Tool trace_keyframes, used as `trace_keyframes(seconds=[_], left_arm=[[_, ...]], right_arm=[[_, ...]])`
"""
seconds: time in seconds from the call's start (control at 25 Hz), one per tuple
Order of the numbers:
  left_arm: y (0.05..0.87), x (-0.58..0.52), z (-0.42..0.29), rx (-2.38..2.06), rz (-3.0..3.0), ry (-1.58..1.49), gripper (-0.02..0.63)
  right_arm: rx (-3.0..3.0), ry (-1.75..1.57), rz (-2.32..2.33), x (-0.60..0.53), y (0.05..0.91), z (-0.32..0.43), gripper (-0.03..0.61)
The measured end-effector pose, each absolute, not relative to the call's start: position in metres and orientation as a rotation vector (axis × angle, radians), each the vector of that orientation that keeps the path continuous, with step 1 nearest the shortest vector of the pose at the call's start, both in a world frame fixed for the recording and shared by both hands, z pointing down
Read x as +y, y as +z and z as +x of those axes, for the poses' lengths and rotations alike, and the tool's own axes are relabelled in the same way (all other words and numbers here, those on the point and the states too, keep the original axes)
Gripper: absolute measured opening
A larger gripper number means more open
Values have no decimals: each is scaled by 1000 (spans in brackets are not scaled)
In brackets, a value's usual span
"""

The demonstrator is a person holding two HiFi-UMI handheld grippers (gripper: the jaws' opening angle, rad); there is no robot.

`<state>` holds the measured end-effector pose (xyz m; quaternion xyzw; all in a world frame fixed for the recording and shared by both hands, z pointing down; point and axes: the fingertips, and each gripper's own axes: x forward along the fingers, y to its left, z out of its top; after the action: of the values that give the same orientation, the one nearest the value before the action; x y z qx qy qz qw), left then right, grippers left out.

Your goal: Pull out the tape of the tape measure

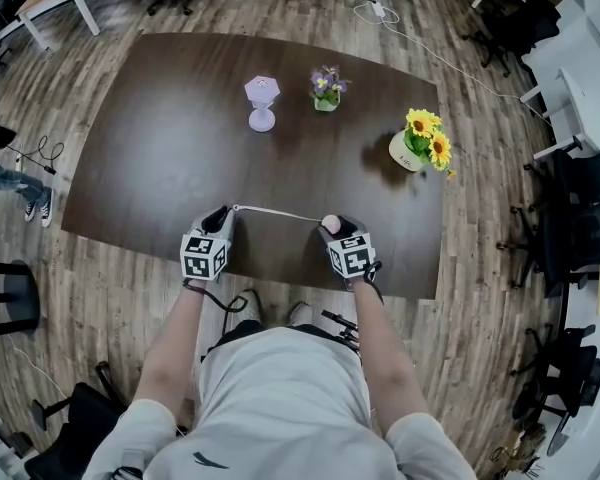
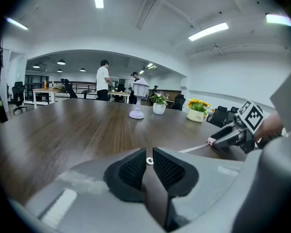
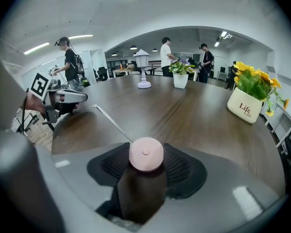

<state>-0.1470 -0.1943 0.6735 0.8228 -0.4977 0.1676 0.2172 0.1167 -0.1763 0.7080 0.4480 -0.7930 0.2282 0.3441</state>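
Note:
A round pink tape measure (image 3: 146, 154) sits between the pads of my right gripper (image 3: 146, 160), which is shut on it just above the dark table's near edge (image 1: 280, 273). Its white tape (image 1: 278, 213) runs out leftward over the table to my left gripper (image 1: 220, 214). In the left gripper view a narrow gap shows between the left jaws, and the tape's small end ring (image 2: 149, 160) sits in that gap at the tips without the pads pressing on it. In the right gripper view the tape's end (image 3: 94, 106) lies just beside the left gripper's tips (image 3: 85, 97).
On the far half of the table stand a lilac lamp (image 1: 262, 103), a small potted flower (image 1: 326, 89) and a white sunflower pot (image 1: 420, 144) to the right. Office chairs (image 1: 580, 218) stand at the right. People stand far off in the room.

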Motion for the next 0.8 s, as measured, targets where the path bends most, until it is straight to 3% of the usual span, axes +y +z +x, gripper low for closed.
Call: trace_keyframes(seconds=[0.36,0.52,0.8], left_arm=[[672,-192,-155,-1412,2236,412,46],[669,-193,-157,-1419,2219,379,46],[664,-191,-164,-1443,2197,311,51]], right_arm=[[-2060,617,1175,-174,708,117,222],[-2064,618,1176,-174,705,116,291],[-2120,595,1222,-182,686,117,293]])
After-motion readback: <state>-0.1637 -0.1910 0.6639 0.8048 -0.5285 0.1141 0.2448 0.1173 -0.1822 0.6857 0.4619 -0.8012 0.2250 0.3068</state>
